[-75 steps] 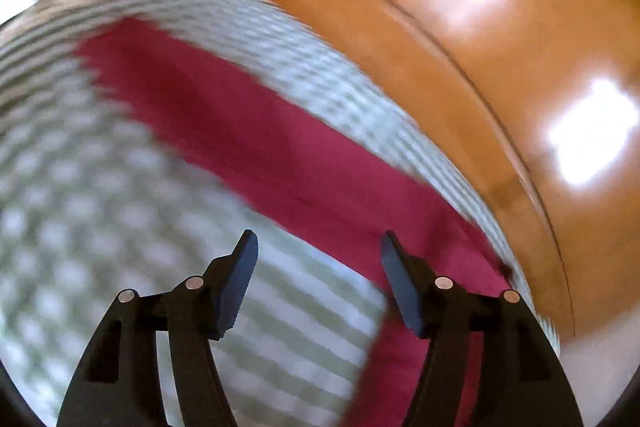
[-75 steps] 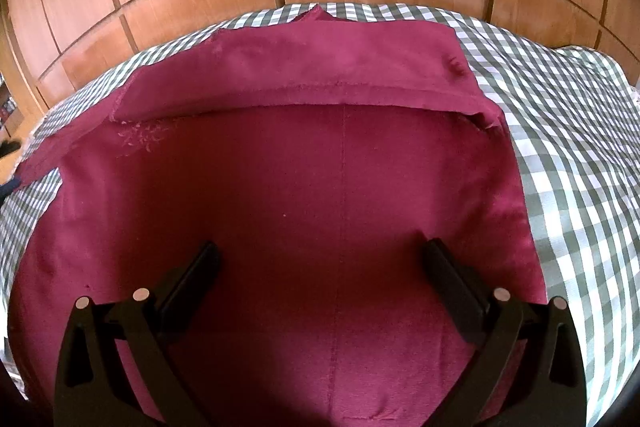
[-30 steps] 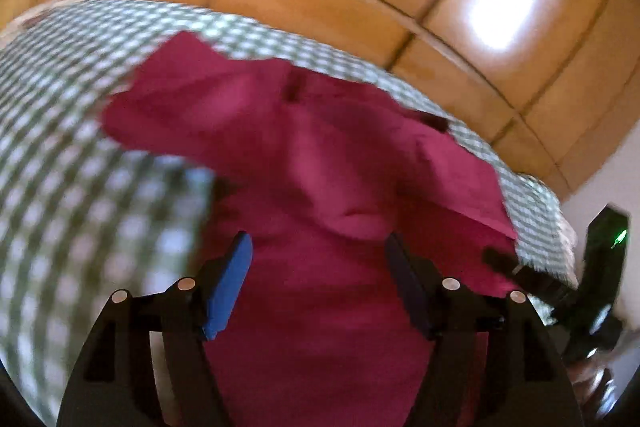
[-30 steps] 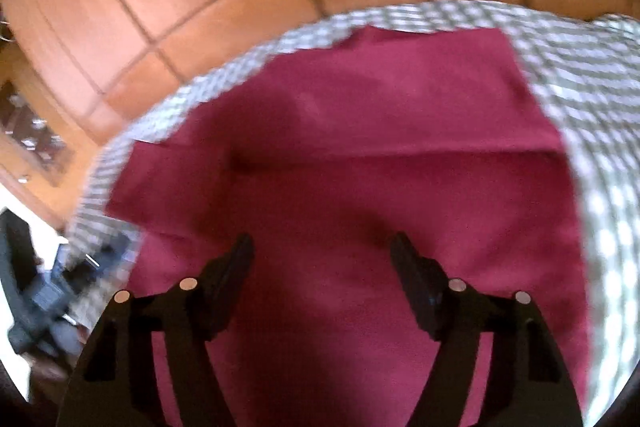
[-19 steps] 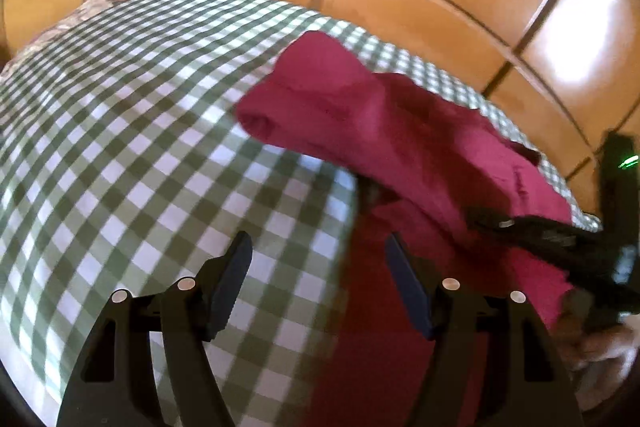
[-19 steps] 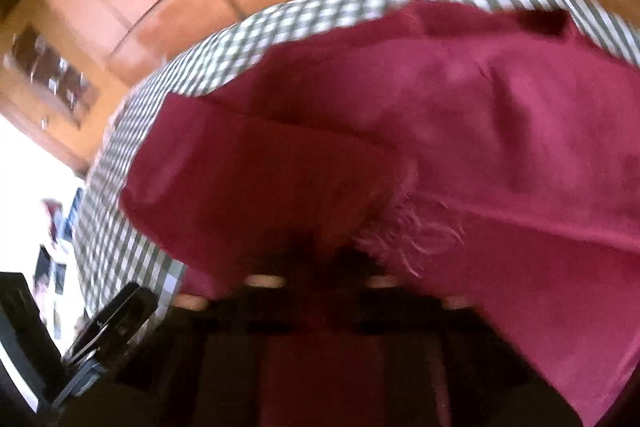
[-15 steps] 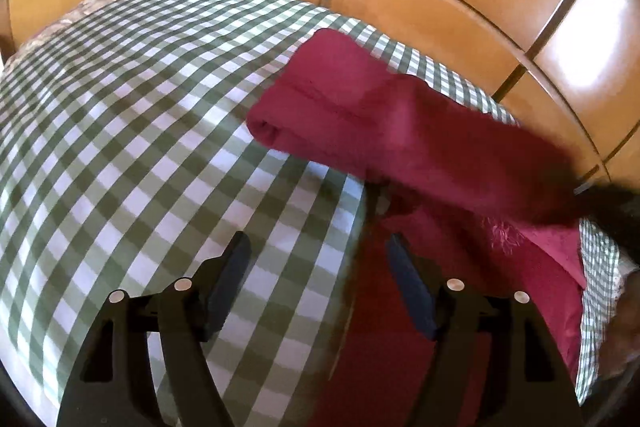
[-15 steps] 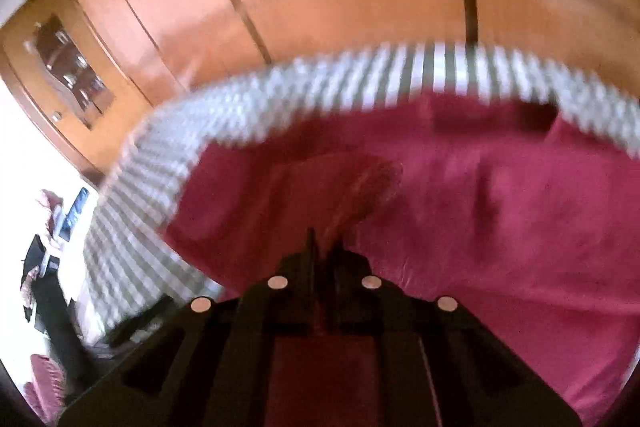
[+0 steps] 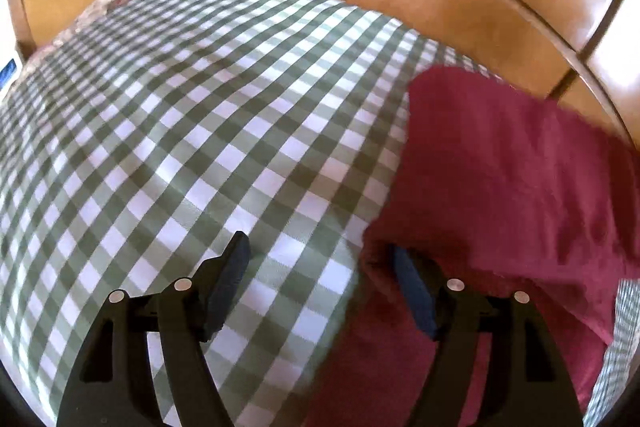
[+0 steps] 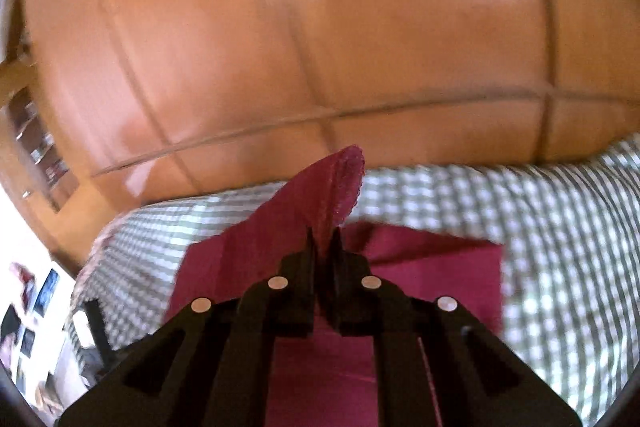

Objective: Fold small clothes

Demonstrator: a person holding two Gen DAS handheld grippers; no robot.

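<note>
The right hand-held gripper [image 10: 323,231] is pinched fully closed on an edge of the dark red garment [image 10: 420,267], and a peak of cloth stands up past its fingertips while the rest hangs down toward the bed [image 10: 560,227]. The bed is covered in a green-and-white checked sheet [image 9: 200,127], and polished wooden wardrobe doors [image 10: 320,47] stand behind it. The garment lies near the far edge of the bed, close to those doors, with part of it already doubled over itself.

The left hand-held gripper [image 9: 322,291] has its jaws well apart and grips nothing. One finger sits over bare checked sheet, the other over the near left edge of the garment, where the cloth bunches slightly. Whether that finger touches the fabric cannot be told.

The step in hand looks like carrying a raised edge across to make a fold. To do it well, the right grip should stay firm on a single clear edge rather than a bunched wad, so the layer drapes straight. The left side would best settle onto the matching corner, pinch only the top layer, and rise level with the right so the fold line runs square. Pulling gently taut between the two should keep creases out, and laying the edge down slowly should stop it dragging the lower layers askew.
</note>
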